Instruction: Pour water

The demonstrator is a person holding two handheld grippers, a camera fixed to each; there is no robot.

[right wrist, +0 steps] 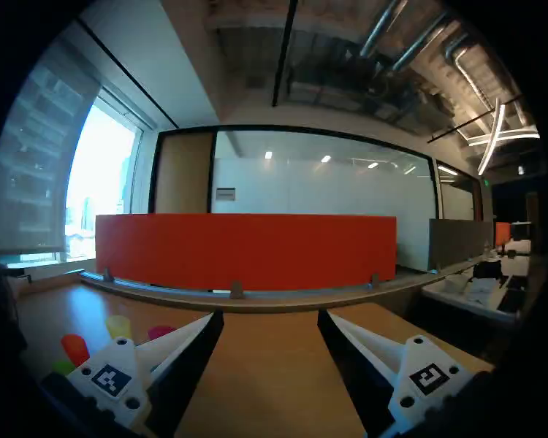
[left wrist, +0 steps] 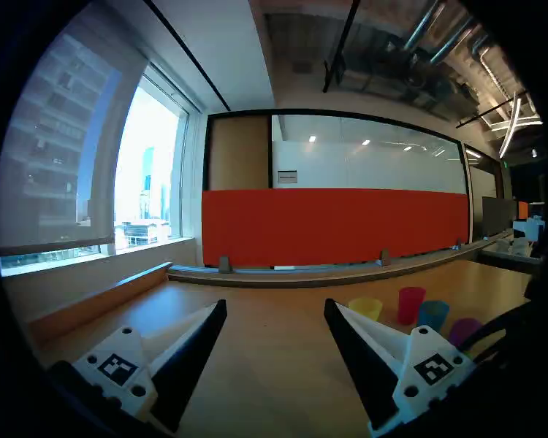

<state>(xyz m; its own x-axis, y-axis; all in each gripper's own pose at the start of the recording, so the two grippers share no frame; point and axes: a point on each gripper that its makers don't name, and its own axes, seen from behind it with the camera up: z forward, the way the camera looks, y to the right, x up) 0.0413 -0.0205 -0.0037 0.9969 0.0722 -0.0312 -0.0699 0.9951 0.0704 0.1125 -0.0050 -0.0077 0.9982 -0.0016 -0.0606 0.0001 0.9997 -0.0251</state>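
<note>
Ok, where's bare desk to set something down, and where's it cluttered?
The desk is bare ahead of the left tongs up to the orange divider, and leftward to the window ledge. Crowded: its right side, yellow cup to purple cup.

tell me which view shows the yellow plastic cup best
The left gripper view: the yellow plastic cup is larger and sharper there, only its base hidden by a claw finger. The right gripper view shows it smaller and paler, far to the left.
</note>
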